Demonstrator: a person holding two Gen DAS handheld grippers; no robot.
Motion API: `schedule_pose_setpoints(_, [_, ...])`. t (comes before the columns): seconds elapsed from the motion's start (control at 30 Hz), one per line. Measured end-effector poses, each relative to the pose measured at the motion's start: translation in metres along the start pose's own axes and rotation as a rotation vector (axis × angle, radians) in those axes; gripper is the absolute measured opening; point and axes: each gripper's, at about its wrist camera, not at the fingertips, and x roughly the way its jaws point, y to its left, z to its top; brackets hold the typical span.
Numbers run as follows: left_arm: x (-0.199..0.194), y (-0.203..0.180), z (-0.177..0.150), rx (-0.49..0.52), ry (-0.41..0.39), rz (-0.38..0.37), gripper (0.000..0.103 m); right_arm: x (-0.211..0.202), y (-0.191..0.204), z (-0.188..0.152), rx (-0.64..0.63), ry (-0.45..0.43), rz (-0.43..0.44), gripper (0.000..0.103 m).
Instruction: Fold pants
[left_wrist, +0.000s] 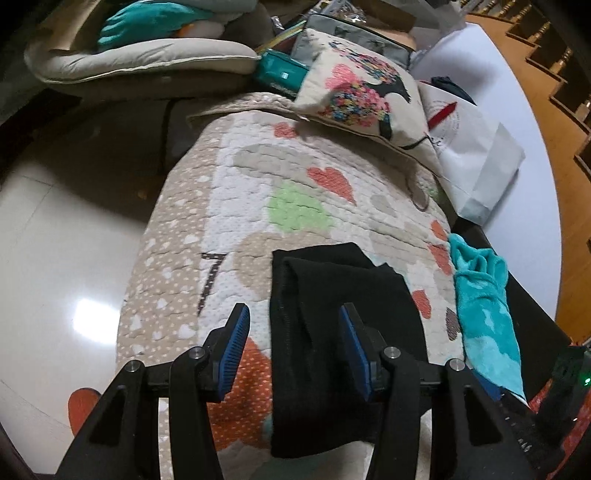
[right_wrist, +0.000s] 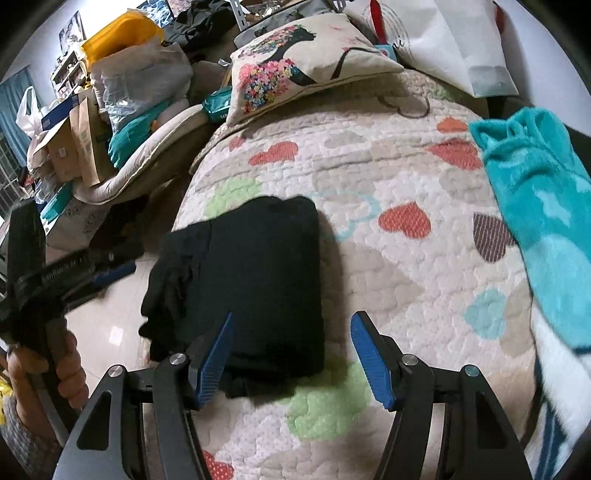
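Note:
The black pants (left_wrist: 332, 332) lie folded in a compact stack on the heart-patterned quilt (left_wrist: 288, 173). In the right wrist view the pants (right_wrist: 255, 280) form a rough rectangle, with loose layers bunched at their left edge near the quilt's side. My left gripper (left_wrist: 293, 317) is open and empty, hovering just above the pants, its right finger over the cloth. My right gripper (right_wrist: 291, 325) is open and empty above the pants' near right corner. The left gripper also shows in the right wrist view (right_wrist: 110, 271), held by a hand at the far left.
A teal fleece cloth (right_wrist: 535, 206) lies on the quilt's right side. A floral cushion (right_wrist: 295, 62) and a white paper bag (right_wrist: 454, 40) sit at the far end. Piled bags, boxes and bedding (right_wrist: 122, 110) stand left. Glossy tile floor (left_wrist: 55, 258) lies left of the quilt.

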Motion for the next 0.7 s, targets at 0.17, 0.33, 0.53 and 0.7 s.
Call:
schedule_pose_setpoints(0.17, [0.003, -0.002, 0.000, 0.013, 0.004, 0.026, 0.049, -0.003, 0.003, 0.018, -0.045, 0.003, 0.004, 0.070])
schedule_pose_setpoints(0.33, [0.006, -0.009, 0.001, 0.046, 0.003, 0.064, 0.050, 0.012, 0.002, 0.042, -0.106, 0.033, -0.027, 0.072])
schedule_pose_setpoints(0.53, [0.013, -0.020, -0.001, 0.126, 0.013, 0.161, 0.052, 0.038, -0.011, 0.051, -0.044, 0.021, -0.030, 0.072])
schedule_pose_setpoints(0.7, [0.017, -0.033, -0.003, 0.198, 0.021, 0.220, 0.053, 0.055, -0.019, 0.043, 0.025, 0.052, -0.010, 0.072])
